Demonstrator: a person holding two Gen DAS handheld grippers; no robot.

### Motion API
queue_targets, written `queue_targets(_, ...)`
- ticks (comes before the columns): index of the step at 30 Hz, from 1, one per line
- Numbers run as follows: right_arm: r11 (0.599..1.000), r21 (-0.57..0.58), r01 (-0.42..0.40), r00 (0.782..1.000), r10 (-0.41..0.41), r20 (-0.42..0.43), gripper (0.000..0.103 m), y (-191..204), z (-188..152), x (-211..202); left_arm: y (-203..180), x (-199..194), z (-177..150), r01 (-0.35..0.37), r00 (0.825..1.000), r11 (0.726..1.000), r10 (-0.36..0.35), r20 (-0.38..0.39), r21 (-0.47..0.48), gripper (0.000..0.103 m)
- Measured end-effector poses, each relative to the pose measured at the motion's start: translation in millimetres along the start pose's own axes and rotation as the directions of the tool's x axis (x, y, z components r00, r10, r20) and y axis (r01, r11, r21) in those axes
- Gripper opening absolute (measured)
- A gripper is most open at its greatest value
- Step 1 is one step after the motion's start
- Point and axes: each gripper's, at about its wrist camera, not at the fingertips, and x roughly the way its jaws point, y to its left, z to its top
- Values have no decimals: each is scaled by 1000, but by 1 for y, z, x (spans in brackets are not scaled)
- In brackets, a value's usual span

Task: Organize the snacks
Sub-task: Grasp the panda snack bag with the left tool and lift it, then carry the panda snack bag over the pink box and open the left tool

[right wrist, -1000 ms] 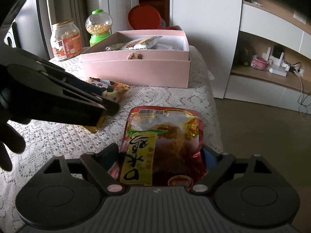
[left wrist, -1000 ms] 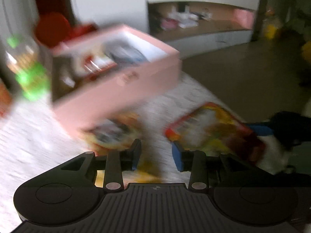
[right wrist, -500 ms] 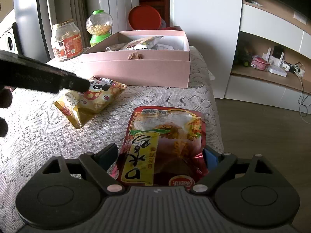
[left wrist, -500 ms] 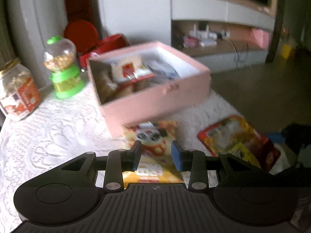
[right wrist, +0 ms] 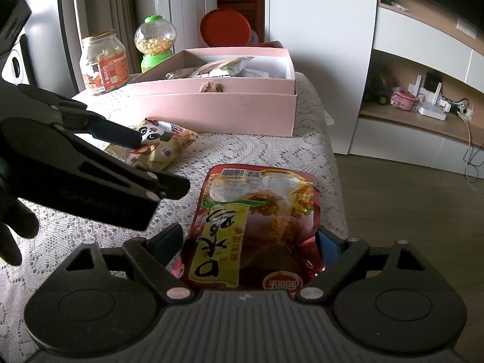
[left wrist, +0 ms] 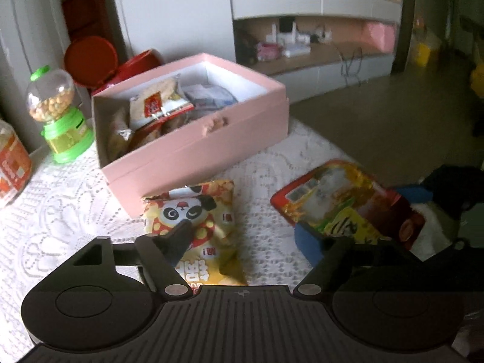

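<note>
Pink box (left wrist: 193,139) at far side of lace cloth (left wrist: 60,205), partly filled with packets. Outstanding: panda bag (left wrist: 196,227) under left gripper (left wrist: 246,236), jaws just spread, released; red pouch (right wrist: 257,220) between jaws of right gripper (right wrist: 249,242), grip not confirmed

Home living room: lace tablecloth (right wrist: 266,151), wall shelving (right wrist: 423,60).
</note>
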Motion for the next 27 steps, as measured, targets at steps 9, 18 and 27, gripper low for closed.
queue_targets(9, 1000, -1, 0, 1000, 0, -1, 92, 0, 0, 1, 39, 17, -3, -74, 995, 989, 66, -70, -128, 79)
queue_targets(18, 999, -34, 10, 998, -13, -63, 94, 2, 19, 16, 44, 27, 0, -13, 999, 989, 7, -41, -148, 70)
queue_targets(27, 993, -120, -8, 998, 0, -66, 73, 7, 32, -6, 49, -16, -21, 63, 997, 984, -53, 59, -170, 34)
